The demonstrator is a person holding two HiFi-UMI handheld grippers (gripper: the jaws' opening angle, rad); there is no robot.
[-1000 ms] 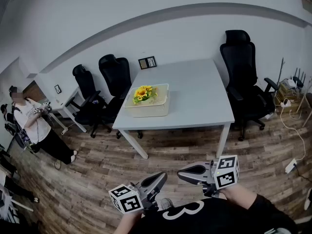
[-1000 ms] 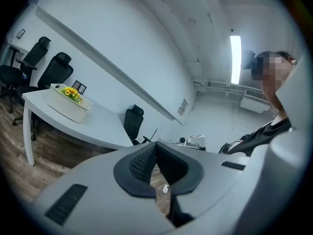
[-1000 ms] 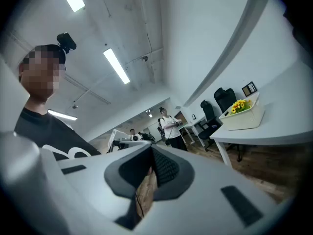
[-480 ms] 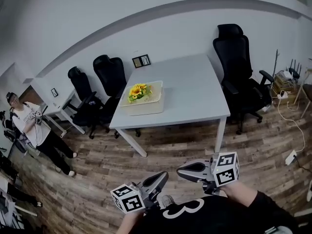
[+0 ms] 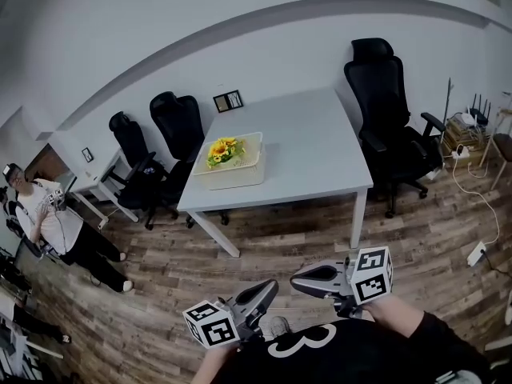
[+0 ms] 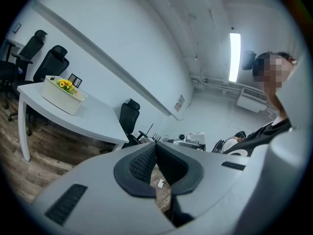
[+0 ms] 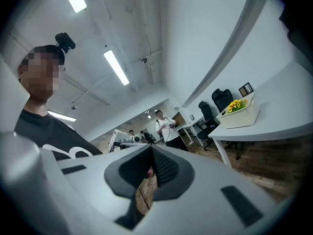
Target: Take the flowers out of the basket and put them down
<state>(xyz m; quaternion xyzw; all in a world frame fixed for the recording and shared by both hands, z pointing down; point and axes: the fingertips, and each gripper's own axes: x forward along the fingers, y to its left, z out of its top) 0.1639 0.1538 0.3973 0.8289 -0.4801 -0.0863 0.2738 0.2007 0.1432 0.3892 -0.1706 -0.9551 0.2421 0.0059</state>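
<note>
A bunch of yellow flowers lies in a cream basket near the left end of a grey table. The same flowers and basket show small in the left gripper view, and the flowers in the basket in the right gripper view. Both grippers are held low near my body, far from the table. My left gripper is shut and empty. My right gripper is shut too, holding nothing.
Black office chairs stand around the table: one at the right and two at the left. A person stands at the far left. Cables and a power strip lie on the wooden floor at the right.
The view has shifted: table and basket sit slightly further left and higher in the head view. The person at the left has moved. Both grippers stay shut and low.
</note>
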